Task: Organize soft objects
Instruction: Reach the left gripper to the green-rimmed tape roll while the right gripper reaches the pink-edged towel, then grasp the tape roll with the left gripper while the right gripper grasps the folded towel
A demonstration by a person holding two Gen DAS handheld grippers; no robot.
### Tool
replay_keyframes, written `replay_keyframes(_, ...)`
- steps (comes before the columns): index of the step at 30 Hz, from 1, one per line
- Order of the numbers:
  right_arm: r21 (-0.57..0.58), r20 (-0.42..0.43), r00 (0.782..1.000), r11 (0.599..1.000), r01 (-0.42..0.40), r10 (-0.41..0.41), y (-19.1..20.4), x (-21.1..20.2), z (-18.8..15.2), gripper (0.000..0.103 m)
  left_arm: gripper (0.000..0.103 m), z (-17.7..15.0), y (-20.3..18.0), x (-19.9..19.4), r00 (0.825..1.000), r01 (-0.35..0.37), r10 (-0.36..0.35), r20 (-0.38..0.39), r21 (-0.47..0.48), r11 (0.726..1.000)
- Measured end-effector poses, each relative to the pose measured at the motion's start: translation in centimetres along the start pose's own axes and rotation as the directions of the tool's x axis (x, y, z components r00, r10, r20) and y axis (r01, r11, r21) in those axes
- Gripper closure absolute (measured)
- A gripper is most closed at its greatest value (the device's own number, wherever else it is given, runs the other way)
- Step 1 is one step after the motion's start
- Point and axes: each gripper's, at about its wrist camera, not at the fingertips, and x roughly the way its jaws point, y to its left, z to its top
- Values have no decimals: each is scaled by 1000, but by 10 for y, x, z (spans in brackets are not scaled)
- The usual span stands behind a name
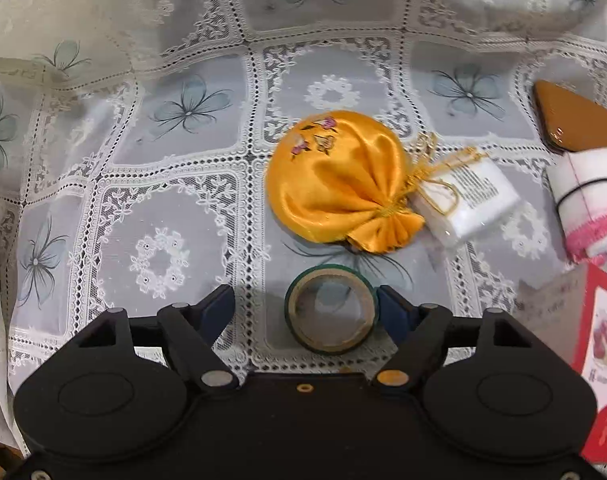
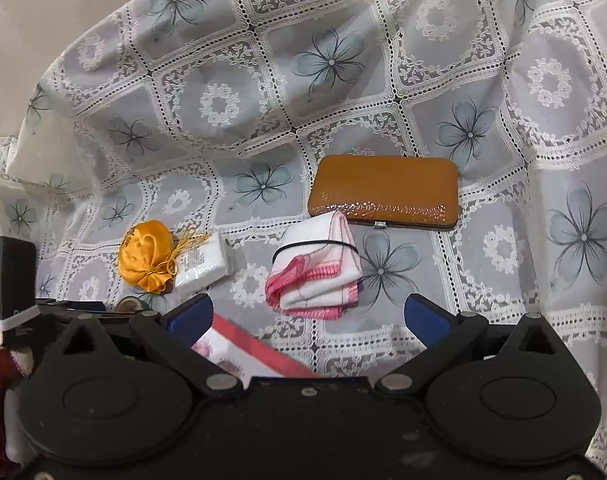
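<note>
Left gripper (image 1: 305, 304) has its fingers (image 1: 219, 306) spread wide with nothing gripped; a roll of tape (image 1: 330, 309) lies flat on the table between them, nudged up next to the right-hand finger, though I can't tell if it actually touches. Right gripper (image 2: 306, 316) is wide open too and holding nothing, with a red and white card (image 2: 247, 350) partly hidden under its body, so its print is unreadable. Just past the tape sits the yellow satin pouch (image 1: 335, 180), round end pointing away to the left, tied neck and frill toward the camera on the right, gold cord trailing onto a white packet (image 1: 469, 200) right beside it. The packet has lines of small black text, too tiny to read. Further right is a folded white cloth with pink trim (image 2: 315, 270), banded by a black elastic, cut off at the frame edge in the left view. Behind it lies a tan case (image 2: 385, 194), long side running left-right, clasp facing us. Lace tablecloth (image 2: 263, 92) under everything.
</note>
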Motion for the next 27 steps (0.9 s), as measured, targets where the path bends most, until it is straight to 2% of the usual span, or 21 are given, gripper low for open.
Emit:
replay_keyframes(6,-8,-30,999,1000,22,-22,-3,18,19,0,27,2,0,6,1000,1,-1,-8,15,1000)
replay_keyframes(12,-19,-101,994,999,34,-36,-2,48,40,0,26,4,5,10,999,31,-31,-27,11,999)
replay_keyframes(23,-129,-207,970,986,104,-130,26,111,42,1,26,7,6,14,998,45,-45,-44,14,999)
replay_keyframes(26,-161,-223,961,979,128,-162,28,123,40,11,26,7,7,14,998,46,-45,-45,9,999)
replay_keyframes(27,-168,-230,958,977,132,-169,28,126,38,20,26,8,7,14,998,46,-46,-46,7,999)
